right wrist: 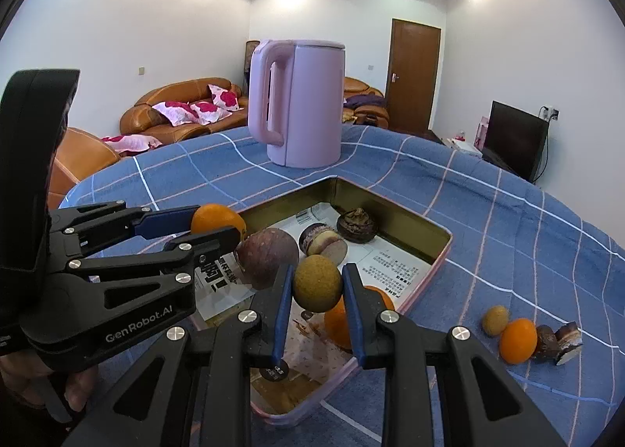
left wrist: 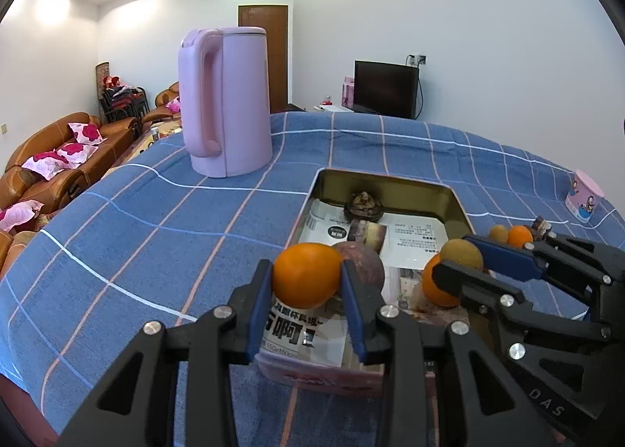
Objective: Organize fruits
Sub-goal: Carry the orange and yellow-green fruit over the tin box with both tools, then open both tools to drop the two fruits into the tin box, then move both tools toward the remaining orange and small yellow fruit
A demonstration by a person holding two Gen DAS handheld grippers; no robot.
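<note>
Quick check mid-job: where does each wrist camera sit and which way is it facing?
Left wrist: on the left gripper, looking along its fingers clamping an orange over the tin tray; right gripper enters at right.
Right wrist: on the right gripper, clamping a brownish-yellow fruit; left gripper and a hand show.
Shared: tray, pink kettle.

Two black handheld grippers, left gripper (left wrist: 306, 283) and right gripper (right wrist: 317, 285): skeletal link arms, silver round screws, blue finger pads (right wrist: 282, 310), white "GenRobot.AI" lettering.

Pink electric kettle (left wrist: 225, 101) upright on blue checked tablecloth (left wrist: 156, 220), upper centre. Brown leather sofa (left wrist: 50, 161) with floral cushions far left; black monitor (left wrist: 384, 88) and wooden door (left wrist: 269, 52) behind. Pink paper cup (left wrist: 584, 195) tilted at right edge.
</note>
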